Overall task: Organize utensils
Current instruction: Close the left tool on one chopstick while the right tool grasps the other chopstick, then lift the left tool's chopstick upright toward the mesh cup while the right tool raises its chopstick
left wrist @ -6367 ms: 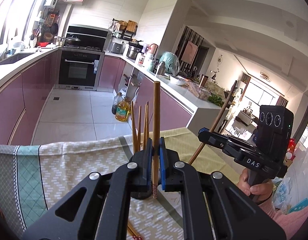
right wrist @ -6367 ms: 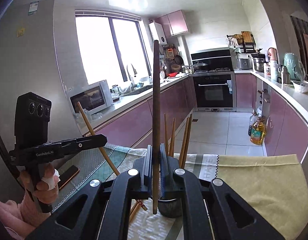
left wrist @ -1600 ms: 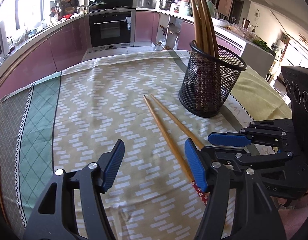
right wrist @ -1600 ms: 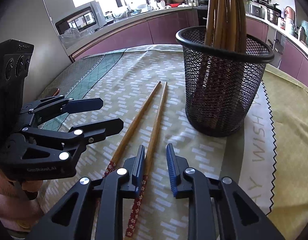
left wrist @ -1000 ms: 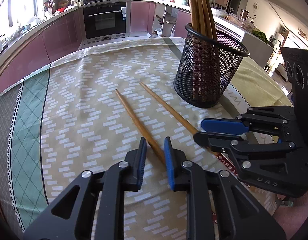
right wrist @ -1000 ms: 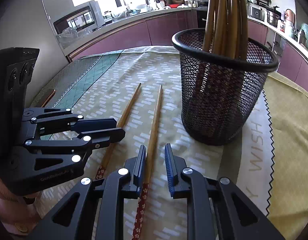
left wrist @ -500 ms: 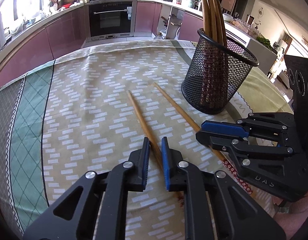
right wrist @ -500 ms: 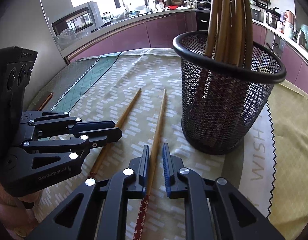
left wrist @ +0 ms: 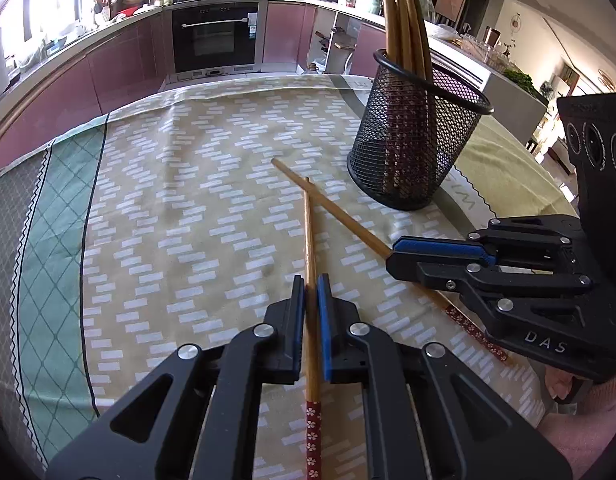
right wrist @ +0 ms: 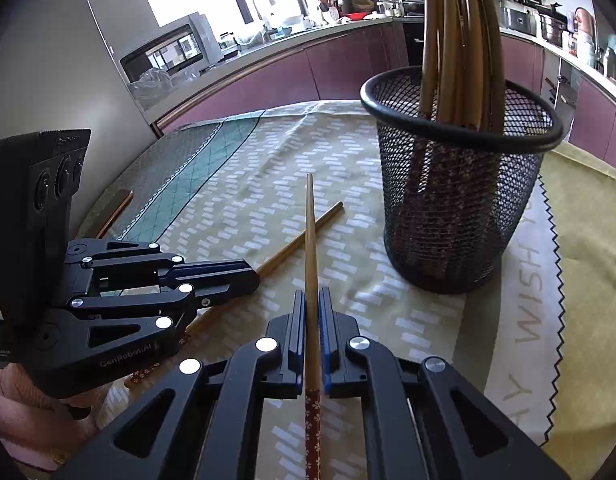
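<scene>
left wrist view: left gripper (left wrist: 311, 300) is clenched on a chopstick (left wrist: 309, 248) running straight up frame, right gripper (right wrist: 312, 312) likewise grips its chopstick (right wrist: 310, 240), and the mesh holder (left wrist: 415, 148) stands upper right, nearer the right gripper.

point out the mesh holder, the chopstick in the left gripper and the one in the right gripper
mesh holder (right wrist: 459, 216), right wrist view, front wall
left gripper's chopstick (left wrist: 309, 240), left wrist view, bare wooden shaft
right gripper's chopstick (right wrist: 310, 240), right wrist view, bare wooden shaft
</scene>
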Motion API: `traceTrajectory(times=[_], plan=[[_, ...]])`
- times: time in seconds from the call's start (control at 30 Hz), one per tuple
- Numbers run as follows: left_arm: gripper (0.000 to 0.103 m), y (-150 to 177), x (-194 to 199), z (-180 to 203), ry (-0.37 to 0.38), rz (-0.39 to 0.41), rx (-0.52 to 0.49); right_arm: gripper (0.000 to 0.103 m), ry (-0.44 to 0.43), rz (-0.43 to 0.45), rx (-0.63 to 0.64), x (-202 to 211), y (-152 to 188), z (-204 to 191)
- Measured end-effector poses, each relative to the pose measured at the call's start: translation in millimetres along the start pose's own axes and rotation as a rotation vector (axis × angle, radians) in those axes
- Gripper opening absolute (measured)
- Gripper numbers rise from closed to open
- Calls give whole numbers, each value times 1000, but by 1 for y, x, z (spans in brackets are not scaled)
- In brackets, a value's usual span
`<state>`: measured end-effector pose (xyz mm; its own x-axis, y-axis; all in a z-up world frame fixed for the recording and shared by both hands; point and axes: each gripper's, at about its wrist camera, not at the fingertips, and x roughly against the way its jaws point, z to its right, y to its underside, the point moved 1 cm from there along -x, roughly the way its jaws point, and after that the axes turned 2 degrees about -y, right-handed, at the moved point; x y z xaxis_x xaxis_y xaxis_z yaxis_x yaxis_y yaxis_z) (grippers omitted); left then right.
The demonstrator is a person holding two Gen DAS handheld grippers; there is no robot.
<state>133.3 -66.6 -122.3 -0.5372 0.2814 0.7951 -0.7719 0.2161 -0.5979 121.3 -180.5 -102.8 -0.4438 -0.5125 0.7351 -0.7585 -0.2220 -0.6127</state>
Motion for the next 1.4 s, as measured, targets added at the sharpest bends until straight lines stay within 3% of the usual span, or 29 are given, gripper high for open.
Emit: traceTrajectory(times=[0.3, 0.7, 1.4], plan=[[12, -5, -6, 3, -28, -5, -30, 7, 35, -20, 24, -12, -6, -6], [8, -8, -3, 3, -25, 4, -4, 6, 14, 16, 5, -1, -4, -3], [8, -19, 44, 9, 85, 106, 8, 6, -63, 146, -2, 54, -5, -4]])
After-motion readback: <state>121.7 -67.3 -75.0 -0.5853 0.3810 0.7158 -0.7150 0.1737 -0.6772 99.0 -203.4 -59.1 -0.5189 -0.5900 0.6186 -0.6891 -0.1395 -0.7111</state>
